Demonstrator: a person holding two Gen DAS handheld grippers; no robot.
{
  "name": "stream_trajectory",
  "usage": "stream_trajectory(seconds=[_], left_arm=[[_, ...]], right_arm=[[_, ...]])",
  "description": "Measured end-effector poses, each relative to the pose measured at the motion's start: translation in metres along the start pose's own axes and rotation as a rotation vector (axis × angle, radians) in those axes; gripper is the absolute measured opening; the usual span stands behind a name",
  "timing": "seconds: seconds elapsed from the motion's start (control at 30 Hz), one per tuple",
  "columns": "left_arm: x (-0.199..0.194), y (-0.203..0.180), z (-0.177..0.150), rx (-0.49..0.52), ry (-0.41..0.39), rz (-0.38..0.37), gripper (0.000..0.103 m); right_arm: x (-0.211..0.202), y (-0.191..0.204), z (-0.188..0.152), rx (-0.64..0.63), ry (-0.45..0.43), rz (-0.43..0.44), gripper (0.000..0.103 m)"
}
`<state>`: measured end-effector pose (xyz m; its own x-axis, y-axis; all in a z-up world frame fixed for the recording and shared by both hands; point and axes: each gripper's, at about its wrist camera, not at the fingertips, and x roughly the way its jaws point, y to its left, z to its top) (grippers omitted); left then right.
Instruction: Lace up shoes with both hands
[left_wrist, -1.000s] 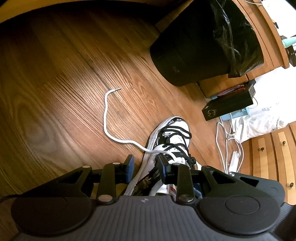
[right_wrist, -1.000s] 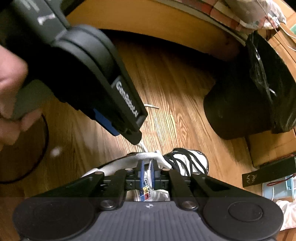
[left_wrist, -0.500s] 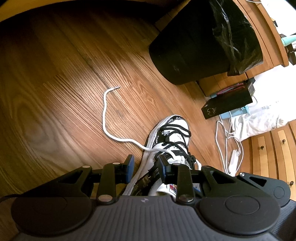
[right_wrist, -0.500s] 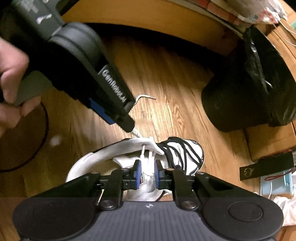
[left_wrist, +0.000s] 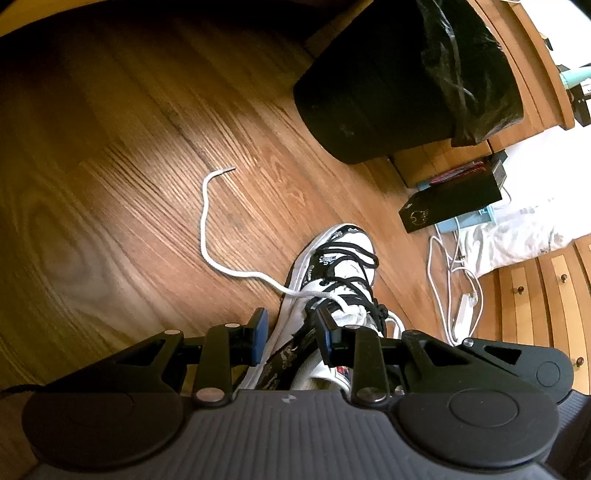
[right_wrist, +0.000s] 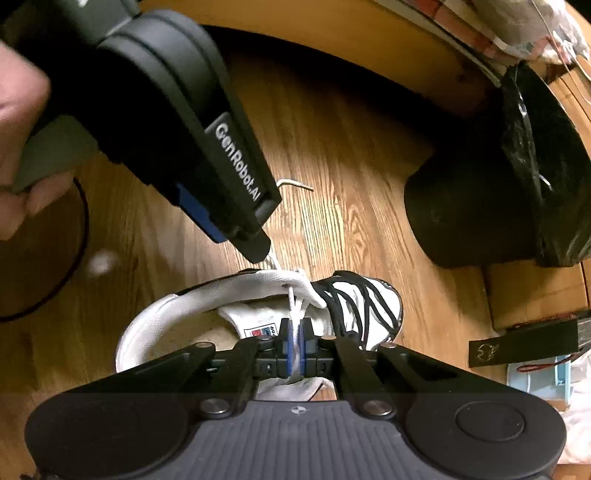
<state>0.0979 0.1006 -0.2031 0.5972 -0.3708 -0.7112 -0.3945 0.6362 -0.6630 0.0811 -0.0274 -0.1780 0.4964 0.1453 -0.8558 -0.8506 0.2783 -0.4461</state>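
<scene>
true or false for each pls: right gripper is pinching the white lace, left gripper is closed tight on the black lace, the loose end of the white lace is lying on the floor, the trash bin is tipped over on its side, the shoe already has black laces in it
1. The right gripper is pinching the white lace. True: its blue pads are closed on the strand above the shoe opening.
2. The left gripper is closed tight on the black lace. False: its jaws stand apart, astride the side of the shoe, gripping no lace.
3. The loose end of the white lace lies on the floor. True: it trails across the wood boards away from the shoe.
4. The trash bin is tipped on its side. False: it stands upright with a black bag in it.
5. The shoe already carries black laces. True: they cross over the front part.
</scene>
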Motion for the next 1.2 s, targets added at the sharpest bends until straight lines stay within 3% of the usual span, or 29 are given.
stream_trajectory(seconds=[0.3, 0.5, 0.83, 0.93, 1.0, 1.2], left_arm=[[0.001, -0.003, -0.001, 0.024, 0.007, 0.005, 0.031], [0.002, -0.018, -0.006, 0.148, 0.009, 0.065, 0.031], [0.001, -0.016, -0.004, 0.14, 0.014, 0.057, 0.031], [0.001, -0.016, -0.005, 0.138, 0.013, 0.056, 0.031], [0.001, -0.016, -0.005, 0.141, 0.011, 0.058, 0.031], [-0.001, -0.018, -0.006, 0.16, 0.004, 0.061, 0.031]], right_arm=[[0.003, 0.001, 0.005, 0.001, -0.007, 0.014, 0.004], [-0.001, -0.003, 0.009, 0.032, -0.039, 0.016, 0.003], [-0.008, -0.006, 0.007, 0.082, -0.078, 0.069, 0.003], [-0.021, -0.01, 0.003, 0.113, -0.127, 0.061, 0.008], [-0.03, -0.011, 0.0, 0.119, -0.152, 0.064, 0.016], [-0.038, -0.027, -0.019, 0.194, -0.15, 0.073, 0.018]])
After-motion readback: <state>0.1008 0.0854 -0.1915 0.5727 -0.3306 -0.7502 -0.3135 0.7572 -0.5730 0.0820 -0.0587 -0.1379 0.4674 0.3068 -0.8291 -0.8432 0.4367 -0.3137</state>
